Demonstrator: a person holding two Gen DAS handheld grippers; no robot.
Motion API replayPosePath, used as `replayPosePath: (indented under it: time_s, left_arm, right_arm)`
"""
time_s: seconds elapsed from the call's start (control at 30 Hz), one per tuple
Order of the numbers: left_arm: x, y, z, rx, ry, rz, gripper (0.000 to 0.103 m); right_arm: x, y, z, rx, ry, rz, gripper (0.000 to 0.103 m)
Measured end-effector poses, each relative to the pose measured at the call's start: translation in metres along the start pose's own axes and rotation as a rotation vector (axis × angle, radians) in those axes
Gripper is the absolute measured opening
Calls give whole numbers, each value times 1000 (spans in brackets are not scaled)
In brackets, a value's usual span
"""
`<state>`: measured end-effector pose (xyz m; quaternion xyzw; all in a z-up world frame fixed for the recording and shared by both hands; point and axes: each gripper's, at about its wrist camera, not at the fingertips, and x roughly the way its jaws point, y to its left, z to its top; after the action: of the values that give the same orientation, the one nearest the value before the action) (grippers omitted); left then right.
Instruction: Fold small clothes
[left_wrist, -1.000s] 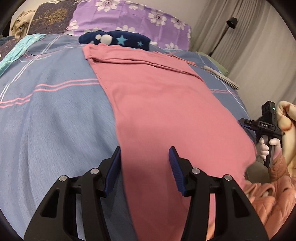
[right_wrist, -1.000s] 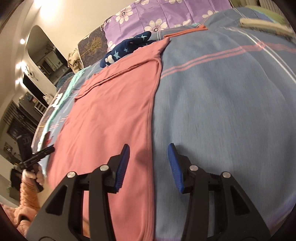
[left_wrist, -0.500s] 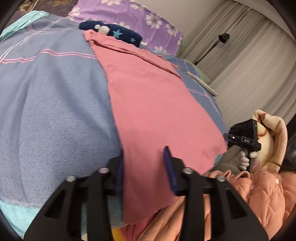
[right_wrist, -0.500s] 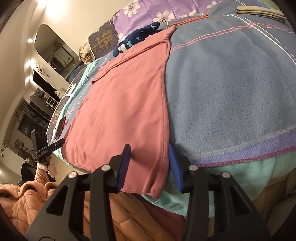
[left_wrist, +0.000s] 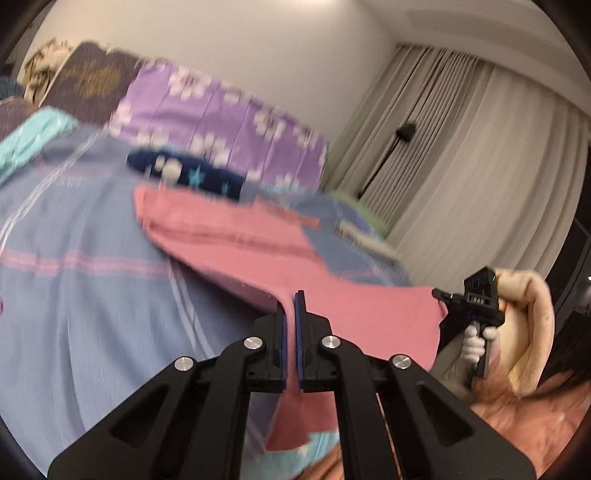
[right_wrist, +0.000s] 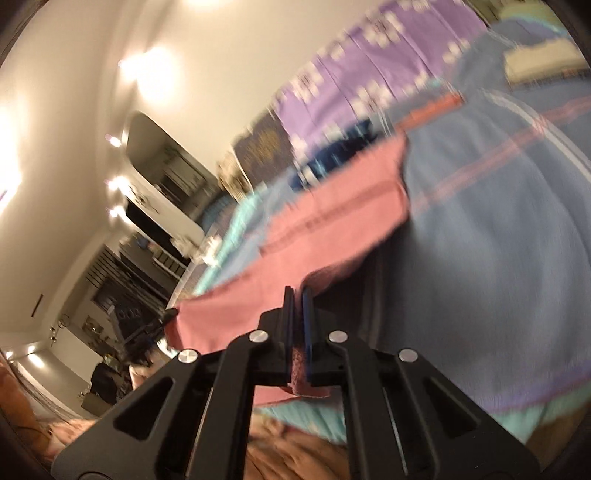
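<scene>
A pink garment (left_wrist: 251, 243) lies on the blue bedspread (left_wrist: 81, 295), its near end lifted off the bed. My left gripper (left_wrist: 290, 301) is shut on the garment's near left corner, with cloth hanging down between the fingers. My right gripper (right_wrist: 297, 297) is shut on the near right corner of the same pink garment (right_wrist: 295, 258). The right gripper also shows in the left wrist view (left_wrist: 476, 295), held by a white-gloved hand at the garment's other corner. Both views are blurred by motion.
A dark blue star-print garment (left_wrist: 184, 173) lies at the far end against purple floral pillows (left_wrist: 221, 118). Folded pale cloth (right_wrist: 539, 62) sits at the far right of the blue bedspread (right_wrist: 498, 221). Curtains and a lamp (left_wrist: 406, 133) stand to the right.
Both grippers have closed on the garment's near corners and lifted them off the bed, raising the near end. The views have tilted upward.
</scene>
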<state>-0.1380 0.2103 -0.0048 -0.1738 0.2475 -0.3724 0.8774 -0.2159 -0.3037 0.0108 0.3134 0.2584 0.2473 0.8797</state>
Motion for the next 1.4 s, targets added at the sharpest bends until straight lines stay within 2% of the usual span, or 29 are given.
replayPosePath:
  time_s: [0.17, 0.3, 0.57, 0.83, 0.97, 1.03, 1.13, 1.3, 1.37, 1.4]
  left_arm:
    - [8, 0, 34, -27, -95, -22, 3]
    - [25, 2, 60, -43, -124, -17, 3]
    - [80, 31, 127, -74, -119, 76, 3]
    - [156, 100, 179, -159, -62, 178, 2]
    - [203, 148, 180, -207, 4, 238, 2]
    - [228, 171, 171, -220, 46, 287, 2]
    - [256, 203, 151, -266, 107, 319, 2]
    - [266, 232, 130, -307, 155, 334, 3]
    - [260, 232, 128, -302, 165, 328, 6]
    - [258, 230, 128, -296, 170, 326, 11]
  right_arm:
    - [14, 13, 40, -48, -109, 19, 4]
    - [37, 13, 75, -67, -130, 17, 4]
    - [104, -2, 140, -119, -169, -139, 4]
    - [197, -55, 202, -86, -131, -240, 4]
    - [251, -90, 216, -81, -75, -317, 4]
    - [271, -109, 210, -56, -31, -340, 4]
    - [304, -145, 199, -9, 42, -373, 4]
    - [324, -177, 185, 32, 110, -388, 6]
    - [319, -177, 183, 32, 124, -378, 9]
    - [316, -175, 183, 27, 128, -375, 10]
